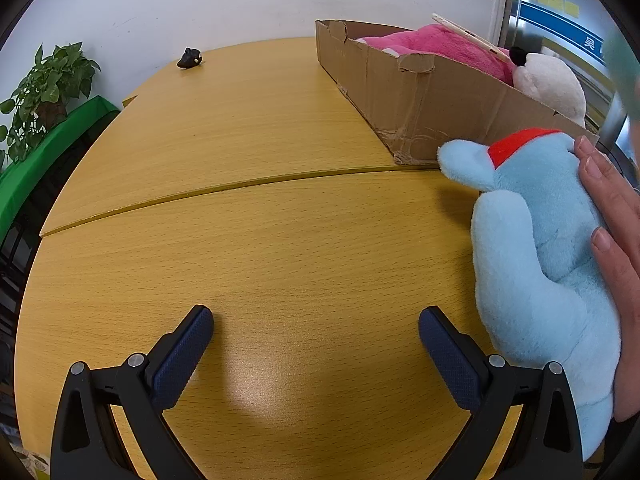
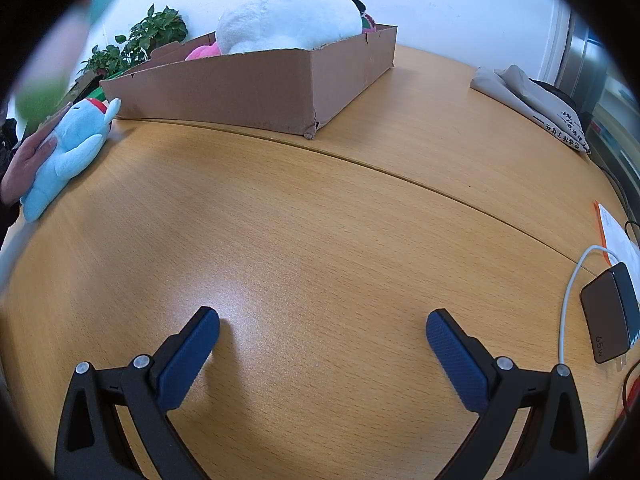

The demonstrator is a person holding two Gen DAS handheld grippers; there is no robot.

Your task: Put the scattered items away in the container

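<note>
A light blue plush toy [image 1: 536,264] with a red patch lies on the wooden table to the right of my left gripper [image 1: 316,320], with a bare hand [image 1: 616,240] resting on it. It also shows at the far left of the right wrist view [image 2: 68,148]. A cardboard box [image 1: 432,100] behind it holds a pink plush [image 1: 440,46] and a white plush [image 1: 552,84]. In the right wrist view the box [image 2: 256,84] stands at the back with the white plush [image 2: 288,20] on top. My left gripper is open and empty. My right gripper [image 2: 322,322] is open and empty over bare table.
A small black object [image 1: 191,58] sits at the table's far edge. A potted plant [image 1: 44,88] stands at the left. A charger with a white cable [image 2: 608,316], papers [image 2: 616,232] and a folded grey cloth [image 2: 532,100] lie at the right.
</note>
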